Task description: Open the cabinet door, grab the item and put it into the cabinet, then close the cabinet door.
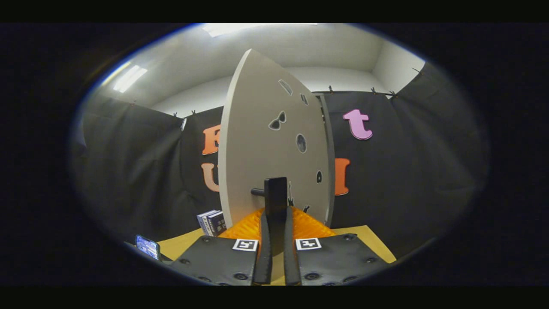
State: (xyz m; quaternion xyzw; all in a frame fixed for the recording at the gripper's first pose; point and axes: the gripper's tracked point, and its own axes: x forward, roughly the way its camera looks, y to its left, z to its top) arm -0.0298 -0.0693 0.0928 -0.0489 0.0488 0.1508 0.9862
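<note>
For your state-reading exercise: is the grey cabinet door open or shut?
Open: the grey cabinet door stands edge-on, swung outward, the tool closed on its dark handle.

Claw (276, 214) level and forward-pointing, fingers (262, 253) nearly together on something dark.

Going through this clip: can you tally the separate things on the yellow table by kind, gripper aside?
Cabinet door, its dark handle clamped between the gripper's fingers: 1
Small boxes left of the door: 2
Phone, nearer than the boxes: 1
Total: 4
</note>
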